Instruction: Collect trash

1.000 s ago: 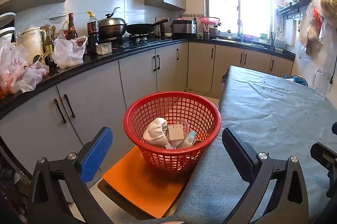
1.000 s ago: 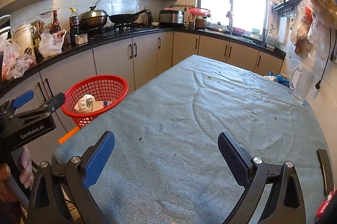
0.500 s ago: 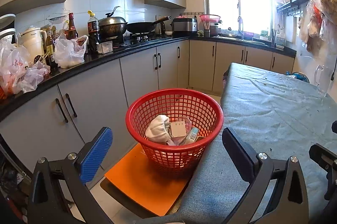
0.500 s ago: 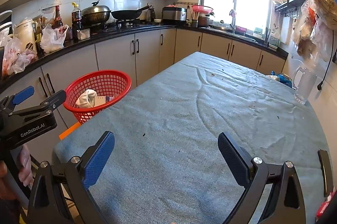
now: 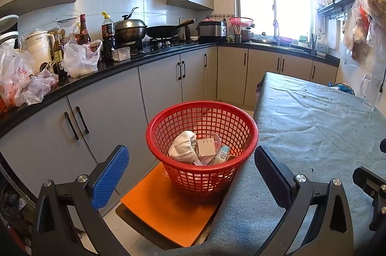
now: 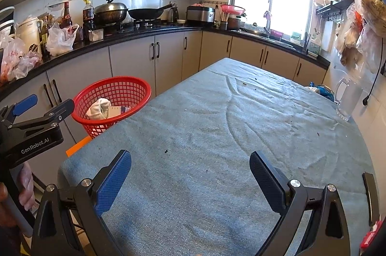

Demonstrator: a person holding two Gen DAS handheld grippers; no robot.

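Trash lay in the red basket [image 5: 202,147]: a white wad [image 5: 182,145], a small card [image 5: 205,147] and a pale tube [image 5: 222,154] showed only in the left wrist view, which looked down into it. That view also showed the orange seat [image 5: 166,210] under the basket, touching the bench [image 5: 313,135] edge. The right wrist view took in the whole grey-clothed bench [image 6: 229,125] (only dark specks on it), with a clear jug [image 6: 347,99] at its far right edge and the basket [image 6: 112,101] just beside its left edge. The left gripper [image 5: 191,171] hung before the basket, jaws spread, holding nothing. The right gripper [image 6: 190,180] hovered over the near bench, jaws spread and empty, with open cloth ahead. A hand [image 6: 25,186] gripped the left gripper's handle at the left.
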